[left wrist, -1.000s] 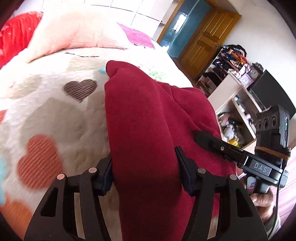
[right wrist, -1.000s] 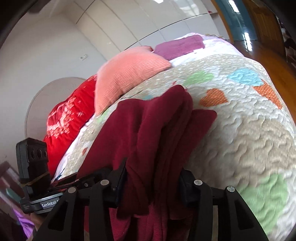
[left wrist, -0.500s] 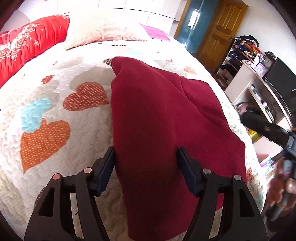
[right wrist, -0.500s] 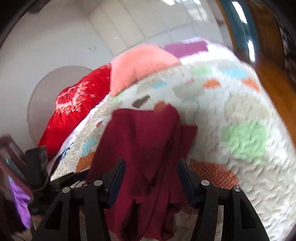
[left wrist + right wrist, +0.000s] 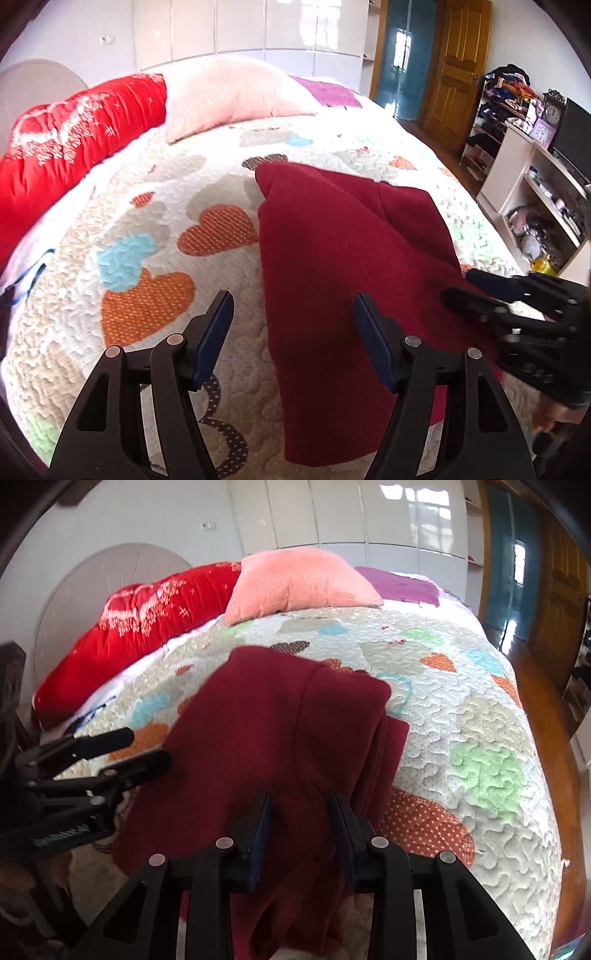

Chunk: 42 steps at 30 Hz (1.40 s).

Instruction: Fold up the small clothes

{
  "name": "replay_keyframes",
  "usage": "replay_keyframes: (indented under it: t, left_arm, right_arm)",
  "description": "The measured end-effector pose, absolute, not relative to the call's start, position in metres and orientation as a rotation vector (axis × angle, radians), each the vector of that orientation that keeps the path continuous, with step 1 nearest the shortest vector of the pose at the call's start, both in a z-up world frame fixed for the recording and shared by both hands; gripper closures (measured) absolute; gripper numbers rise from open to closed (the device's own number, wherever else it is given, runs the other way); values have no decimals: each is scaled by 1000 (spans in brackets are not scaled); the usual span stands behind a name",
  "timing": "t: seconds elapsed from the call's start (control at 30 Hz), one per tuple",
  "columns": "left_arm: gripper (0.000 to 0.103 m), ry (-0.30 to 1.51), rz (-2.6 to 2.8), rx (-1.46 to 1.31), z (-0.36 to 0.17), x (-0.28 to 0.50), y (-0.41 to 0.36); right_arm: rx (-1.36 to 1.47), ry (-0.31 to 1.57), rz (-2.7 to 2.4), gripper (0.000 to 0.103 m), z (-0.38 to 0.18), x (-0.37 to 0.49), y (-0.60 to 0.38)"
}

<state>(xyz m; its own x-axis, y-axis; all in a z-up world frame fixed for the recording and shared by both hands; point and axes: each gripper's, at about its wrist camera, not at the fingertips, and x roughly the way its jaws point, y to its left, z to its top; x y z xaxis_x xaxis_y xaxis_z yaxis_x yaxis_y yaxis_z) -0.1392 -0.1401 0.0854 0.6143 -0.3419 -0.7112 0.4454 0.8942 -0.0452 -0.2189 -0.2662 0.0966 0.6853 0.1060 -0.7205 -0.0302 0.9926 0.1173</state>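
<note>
Left wrist view: the left claw is released, jaws wide apart over the quilt, with the cloth's left edge lying between them but untouched; the right claw sits at the cloth's right side. Right wrist view: the right claw is clenched on a bunched fold of the cloth, which lies spread on the bed, the left claw beside its left edge.

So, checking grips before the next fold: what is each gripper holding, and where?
Left gripper holds nothing; its jaws are open. Right gripper pinches the maroon garment at its near edge.
</note>
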Motion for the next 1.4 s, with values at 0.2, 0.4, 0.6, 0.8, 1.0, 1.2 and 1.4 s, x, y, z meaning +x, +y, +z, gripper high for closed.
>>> replay_keyframes:
  t: [0.2,0.4,0.6,0.8,1.0,1.2,1.4]
  left_arm:
    - [35,749,-427,135,94,-152,-139]
    - [35,709,-391,128,105,-165,-132]
    - [35,666,-375,109,113,-175,-124]
    - [35,648,-373,103,116,-180,-124]
    - [35,649,-375,113,114,-183,-126]
    - [35,649,-371,112,113,-182,-126]
    - [35,649,-368,112,111,-181,-124]
  right_arm:
    - [95,709,19,53,123,-250,-251]
    - [105,706,-22,52,126,-260,-245]
    - [137,696,-26,50,126,-268,-245]
    - [144,679,-35,41,129,-273,-246]
    - [146,690,-41,40,128,-273,-244]
    - [159,690,-34,40,127,-274,-245]
    - [165,707,-25,40,122,-272,-242]
